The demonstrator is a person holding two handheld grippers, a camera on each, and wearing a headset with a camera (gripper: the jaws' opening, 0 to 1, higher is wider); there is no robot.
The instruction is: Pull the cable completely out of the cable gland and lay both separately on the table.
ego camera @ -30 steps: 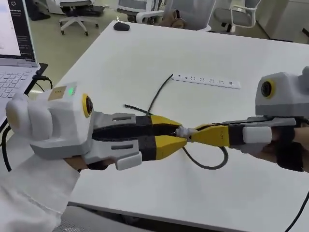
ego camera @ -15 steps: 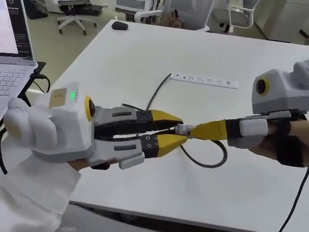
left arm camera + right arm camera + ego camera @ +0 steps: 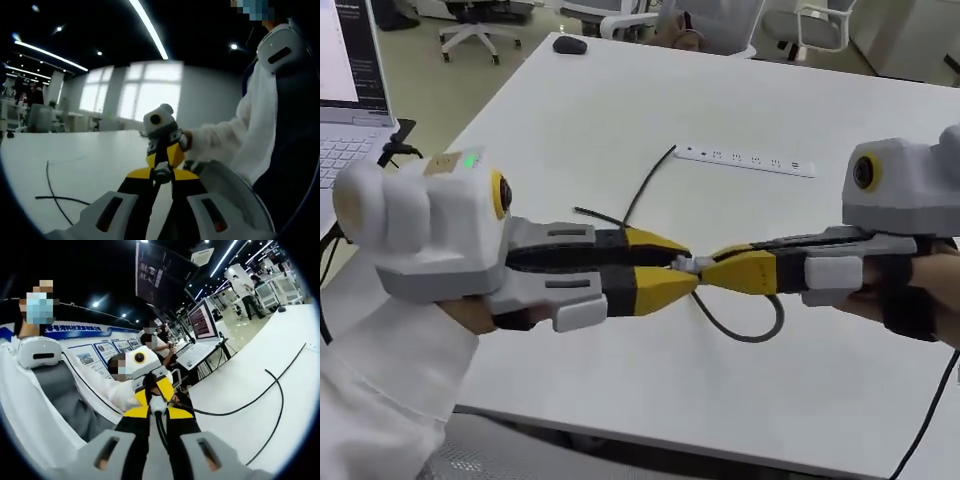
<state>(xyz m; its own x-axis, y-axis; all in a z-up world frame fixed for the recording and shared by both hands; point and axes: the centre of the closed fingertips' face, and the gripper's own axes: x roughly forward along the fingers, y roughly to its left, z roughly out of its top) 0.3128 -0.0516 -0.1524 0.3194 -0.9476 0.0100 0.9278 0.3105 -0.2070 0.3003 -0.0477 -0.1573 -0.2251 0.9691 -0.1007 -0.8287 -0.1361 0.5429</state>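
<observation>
Cable gland [image 3: 685,266]: small pale grey plastic fitting, held in the air above the white table [image 3: 800,110], between your two claw tips.
Black cable [image 3: 750,338]: round-sheathed, seated in the gland; it loops on the table below.
Left gripper [image 3: 682,274]: your yellow jaws are narrow, pinched on the cable gland.
Right gripper [image 3: 712,268]: your yellow jaws are nearly closed on the black cable just beside the gland, tip to tip with the left.

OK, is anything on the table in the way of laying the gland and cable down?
Nothing visible is. Only the cable's own slack loop lies on the table beneath the cable gland; the power strip sits farther back, apart from it.
</observation>
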